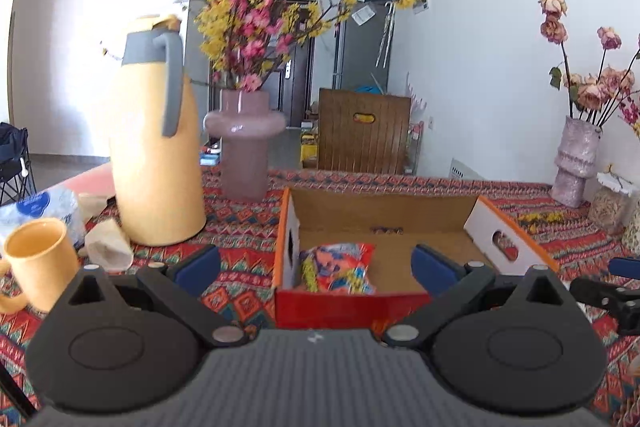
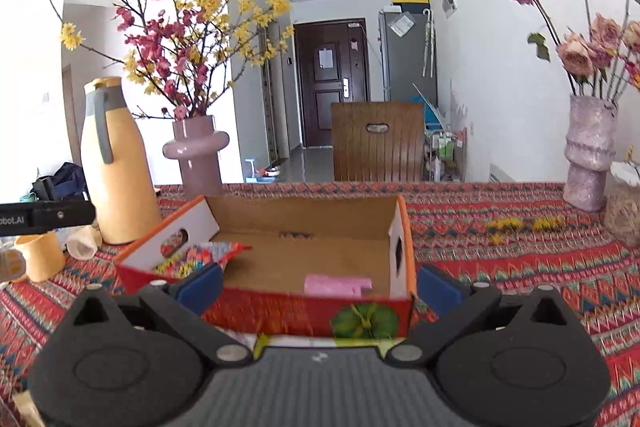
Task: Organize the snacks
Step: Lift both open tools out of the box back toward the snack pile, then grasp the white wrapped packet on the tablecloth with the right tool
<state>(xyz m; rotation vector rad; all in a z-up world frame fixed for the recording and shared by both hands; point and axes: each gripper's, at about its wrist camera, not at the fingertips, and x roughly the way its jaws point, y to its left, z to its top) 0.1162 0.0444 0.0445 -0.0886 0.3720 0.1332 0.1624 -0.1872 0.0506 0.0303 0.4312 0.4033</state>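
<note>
Blue-padded jaws of the left gripper stand wide apart, empty, touching nothing; they hang at the near red wall of the cardboard box. The right gripper matches: jaws spread wide, nothing between the pads, straddling the box's near right corner without clear contact.

Inside the box, at its left end, lies an orange-and-blue snack packet, flat on the floor, long axis running roughly near-to-far, close against the left wall. In the right wrist view the same packet sits behind the left flap, one corner pointing right. A pink wrapped bar lies flat near the front right corner, long axis left-to-right, parallel to the near wall. The two are well apart.

Box stands on a desk under a red patterned cloth. Left of it: yellow mug, tall yellow flask with grey handle. Behind, mauve vase of pink and yellow blossom. Far right, a pale textured vase of dried roses. Beyond the desk, a wooden chair back.
</note>
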